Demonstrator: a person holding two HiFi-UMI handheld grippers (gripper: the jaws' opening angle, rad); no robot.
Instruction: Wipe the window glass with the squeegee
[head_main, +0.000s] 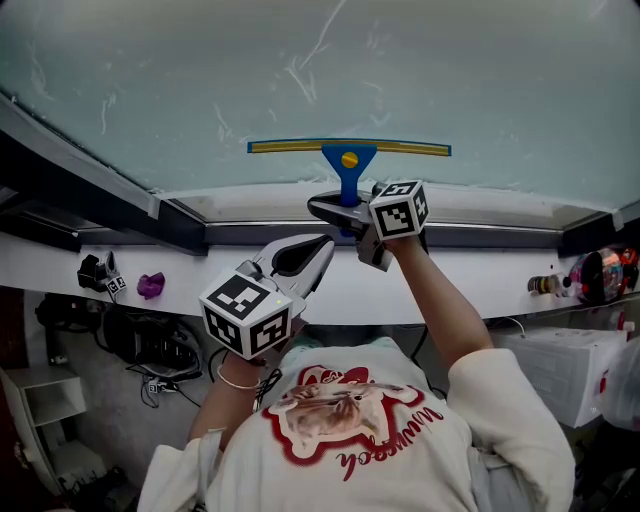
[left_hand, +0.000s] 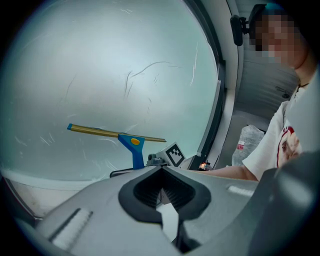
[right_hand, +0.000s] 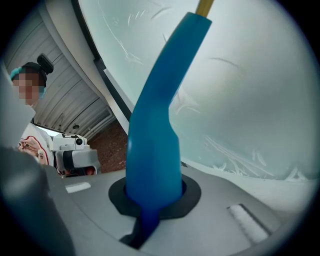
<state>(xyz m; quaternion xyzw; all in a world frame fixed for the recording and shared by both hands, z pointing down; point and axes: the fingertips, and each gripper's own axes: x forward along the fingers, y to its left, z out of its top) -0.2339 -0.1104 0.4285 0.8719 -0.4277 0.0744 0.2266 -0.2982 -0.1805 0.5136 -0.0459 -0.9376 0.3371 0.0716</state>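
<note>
The right gripper (head_main: 346, 206) is up at the window glass (head_main: 420, 70), its fingers (right_hand: 225, 215) pinched tight round the blue handle of the squeegee (head_main: 349, 151), whose yellow-backed blade lies level against the pane just above the white sill (head_main: 470, 203). The left gripper (head_main: 318, 245) hangs lower and nearer the person's chest, well clear of the glass, its fingers (left_hand: 100, 210) pressed together on nothing.

No text reads clearly: the red script (head_main: 392, 442) on the person's white shirt (head_main: 500, 420) lies upside down, too stylised to decipher.
</note>
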